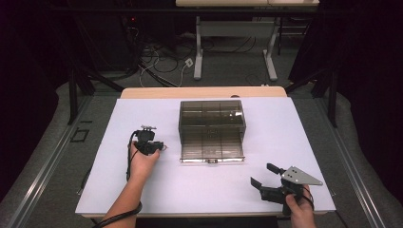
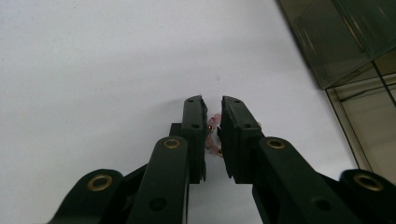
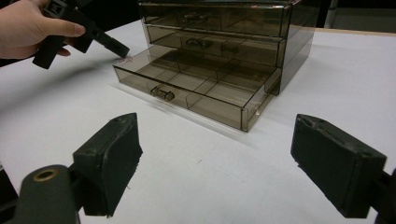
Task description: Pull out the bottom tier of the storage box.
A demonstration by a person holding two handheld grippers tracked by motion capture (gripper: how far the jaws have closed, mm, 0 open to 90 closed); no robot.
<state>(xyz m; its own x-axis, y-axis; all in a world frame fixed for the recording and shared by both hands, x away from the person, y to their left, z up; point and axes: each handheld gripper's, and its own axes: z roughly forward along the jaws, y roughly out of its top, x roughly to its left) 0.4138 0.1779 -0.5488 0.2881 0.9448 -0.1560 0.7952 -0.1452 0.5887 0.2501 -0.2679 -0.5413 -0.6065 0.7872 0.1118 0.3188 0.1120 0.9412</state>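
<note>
My left gripper (image 1: 160, 147) (image 2: 212, 101) points down at the white table, left of the open drawer. Its jaws stand nearly together around a small pink and gold beaded piece (image 2: 213, 134), and the pads seem to press on it. A smoky clear drawer box (image 1: 212, 116) (image 3: 219, 28) (image 2: 345, 42) stands mid-table with its bottom drawer (image 1: 212, 151) (image 3: 196, 88) pulled out; the divided compartments look bare. My right gripper (image 1: 263, 176) (image 3: 215, 158) rests open near the front right, nothing between its jaws. In the right gripper view a hand (image 3: 28, 28) holds the left gripper beside the drawer's corner.
The white table top (image 1: 266, 123) ends in a wooden strip at the back. Beyond it are desk legs (image 1: 198, 57) and loose cables on the floor. A cable (image 1: 129, 161) trails from the left gripper along the forearm.
</note>
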